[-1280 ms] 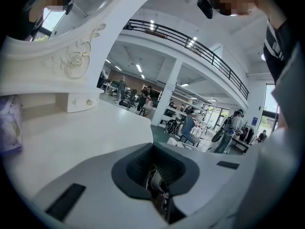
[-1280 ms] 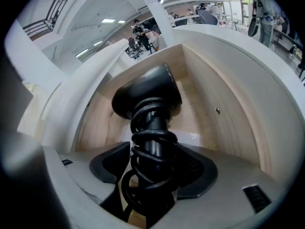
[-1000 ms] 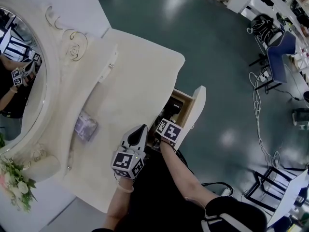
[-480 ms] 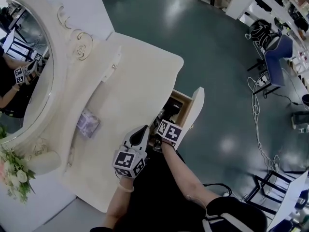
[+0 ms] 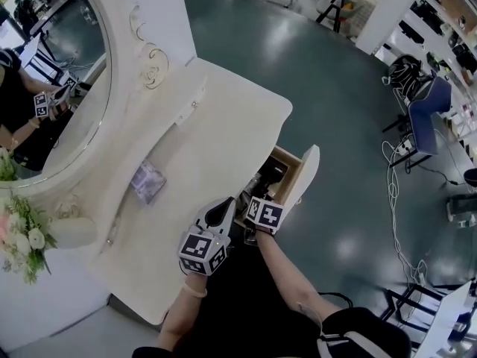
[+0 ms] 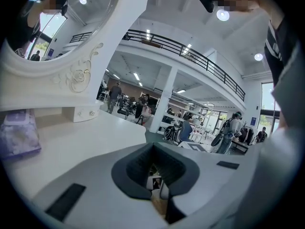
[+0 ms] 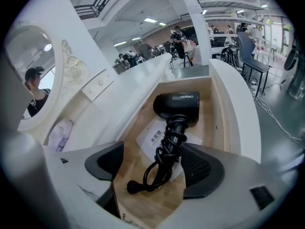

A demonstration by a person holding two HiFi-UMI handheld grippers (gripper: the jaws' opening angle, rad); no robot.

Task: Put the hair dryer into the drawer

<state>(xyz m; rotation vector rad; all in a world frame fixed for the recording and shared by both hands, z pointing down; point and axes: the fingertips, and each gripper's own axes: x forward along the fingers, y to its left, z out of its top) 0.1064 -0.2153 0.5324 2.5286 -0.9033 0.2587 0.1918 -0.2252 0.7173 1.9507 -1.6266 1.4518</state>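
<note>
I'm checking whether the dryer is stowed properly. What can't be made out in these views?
Right gripper view: the open right gripper hides much of the near end of the drawer; the cord covers part of the print on the paper under the hair dryer.
Head view: the hair dryer is too small to judge.
Left gripper view: the shut left gripper blocks nearly all of the drawer.
Purple packet, head view: too small to identify.
</note>
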